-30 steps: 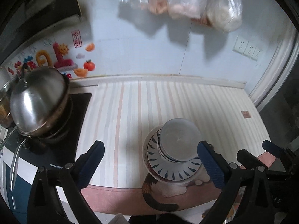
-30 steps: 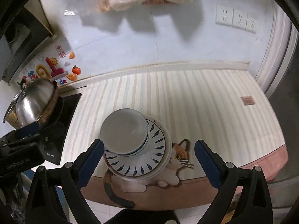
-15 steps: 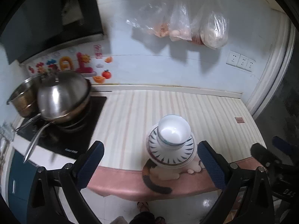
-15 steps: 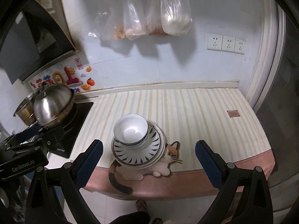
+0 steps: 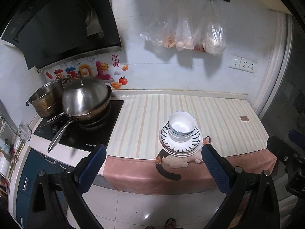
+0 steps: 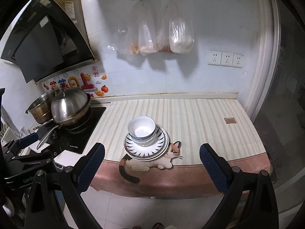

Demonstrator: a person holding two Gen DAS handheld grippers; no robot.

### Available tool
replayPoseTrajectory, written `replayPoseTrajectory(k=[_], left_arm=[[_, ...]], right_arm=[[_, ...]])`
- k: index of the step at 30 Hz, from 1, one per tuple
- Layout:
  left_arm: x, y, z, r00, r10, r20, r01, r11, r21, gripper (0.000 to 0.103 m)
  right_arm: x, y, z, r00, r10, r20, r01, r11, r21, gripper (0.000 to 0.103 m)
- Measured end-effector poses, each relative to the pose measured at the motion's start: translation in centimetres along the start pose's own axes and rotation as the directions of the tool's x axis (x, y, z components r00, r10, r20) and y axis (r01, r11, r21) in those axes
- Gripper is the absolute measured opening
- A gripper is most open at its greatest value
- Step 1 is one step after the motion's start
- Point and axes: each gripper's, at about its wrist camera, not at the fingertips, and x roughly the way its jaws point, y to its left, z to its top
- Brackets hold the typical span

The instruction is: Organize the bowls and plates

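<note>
white bowl (image 5: 181, 126), blue-patterned plate (image 5: 181, 143), striped cloth (image 5: 219, 114)

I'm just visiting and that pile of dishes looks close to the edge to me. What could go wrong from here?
The stack of plates sits near the counter's front edge, on the cloth that hangs over it; a tug on the cloth could drag the dishes off. The bowls sit off-centre toward the plates' left rim, so a bump might tip them. Both grippers are open and empty, so nothing steadies the pile.
</note>
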Motion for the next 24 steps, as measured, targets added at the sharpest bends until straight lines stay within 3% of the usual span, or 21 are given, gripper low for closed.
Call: replayPoseTrajectory(k=[7,24], left_arm=[[-2.5,1.2,-1.2,0.999,0.015,0.028,-0.015,1.000,0.006,0.103],[-5.0,2.7,-3.1,1.000,0.000,0.031,0.000,1.000,0.014,0.103]], right_arm=[[-3.3,1.4,-1.6,1.000,-0.015,0.027,0.015,1.000,0.006,0.102],[-6.5,3.2,-3.6,0.998,-0.036,0.043,0.035,0.999,0.027,0.102]])
